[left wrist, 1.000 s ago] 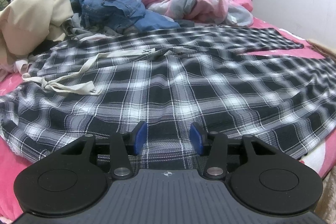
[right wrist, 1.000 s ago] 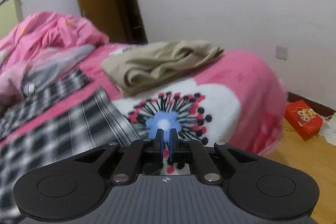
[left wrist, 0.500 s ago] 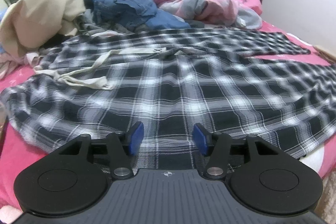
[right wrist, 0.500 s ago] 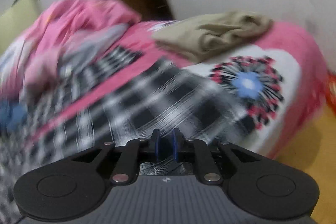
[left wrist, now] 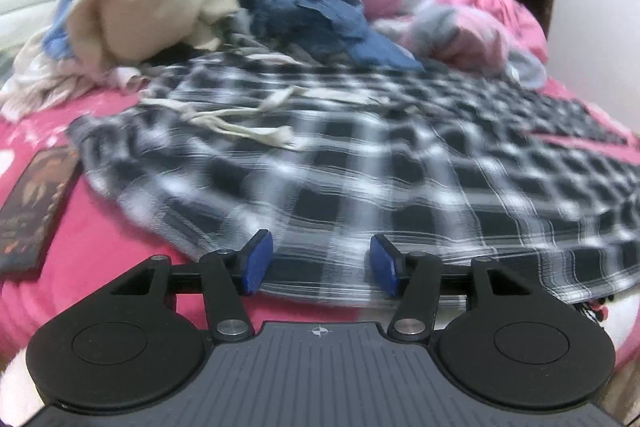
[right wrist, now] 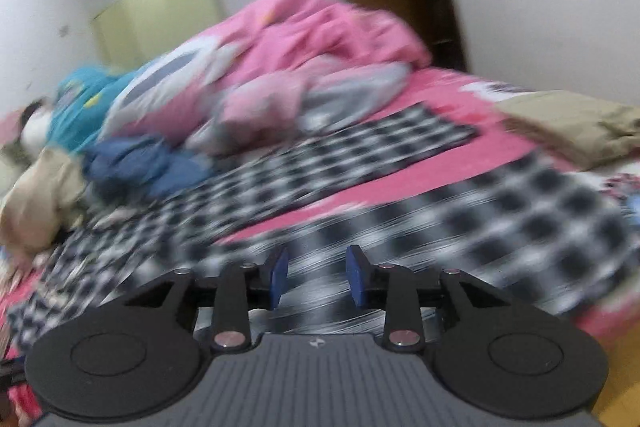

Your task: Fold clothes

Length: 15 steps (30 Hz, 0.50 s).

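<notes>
A: Where are the plaid trousers (left wrist: 360, 163) found?

B: Spread flat on the pink bedsheet (left wrist: 100, 239), waist and pale drawstring (left wrist: 240, 125) toward the piled clothes. In the right wrist view, their long axis is seen running from that pile out to the leg ends near the folded khaki garment (right wrist: 568, 127).

A: How are the grippers posed?

B: The left gripper (left wrist: 320, 263) is tilted down over the near hem, jaws parted, nothing pinched. The right gripper (right wrist: 316, 275) is angled down over a trouser leg, its jaws opening, no cloth clamped between them.

A: And beyond the trousers?

B: Denim (left wrist: 316, 15) and a beige garment (left wrist: 152, 7) are heaped behind the waist; a dark book (left wrist: 32, 203) lies beside it.
</notes>
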Available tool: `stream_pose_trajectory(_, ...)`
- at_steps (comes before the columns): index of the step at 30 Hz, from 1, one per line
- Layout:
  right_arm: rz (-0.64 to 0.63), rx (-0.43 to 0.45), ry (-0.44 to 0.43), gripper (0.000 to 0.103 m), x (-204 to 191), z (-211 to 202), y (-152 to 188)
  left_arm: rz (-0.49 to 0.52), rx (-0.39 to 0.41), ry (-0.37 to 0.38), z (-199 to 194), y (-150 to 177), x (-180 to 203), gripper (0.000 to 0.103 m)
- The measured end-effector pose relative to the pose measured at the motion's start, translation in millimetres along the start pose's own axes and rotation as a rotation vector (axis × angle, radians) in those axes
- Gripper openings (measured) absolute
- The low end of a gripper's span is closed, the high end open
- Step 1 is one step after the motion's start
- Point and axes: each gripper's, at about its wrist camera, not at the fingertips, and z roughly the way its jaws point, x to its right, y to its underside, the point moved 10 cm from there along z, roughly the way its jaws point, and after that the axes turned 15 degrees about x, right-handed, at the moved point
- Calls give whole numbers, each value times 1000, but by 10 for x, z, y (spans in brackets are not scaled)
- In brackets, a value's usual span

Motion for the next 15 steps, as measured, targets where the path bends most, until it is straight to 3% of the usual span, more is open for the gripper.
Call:
stream_pose_trajectory(4,-84,-61,-61,34,-506,135,240,-54,26,-23,-68,-17,-254,53)
stream_pose_trajectory(9,-146,-130,-73,34,-773,276,530,-169,56,-19,-140,-46,-472,50)
stream_pose_trajectory(13,-185,-159,-62,34,-873,350,657,-288,183,-45,-306,-198,-678,54)
stream_pose_trajectory(15,-204,-155,-74,34,-941,357,654,-331,204,-48,-328,-239,-763,54)
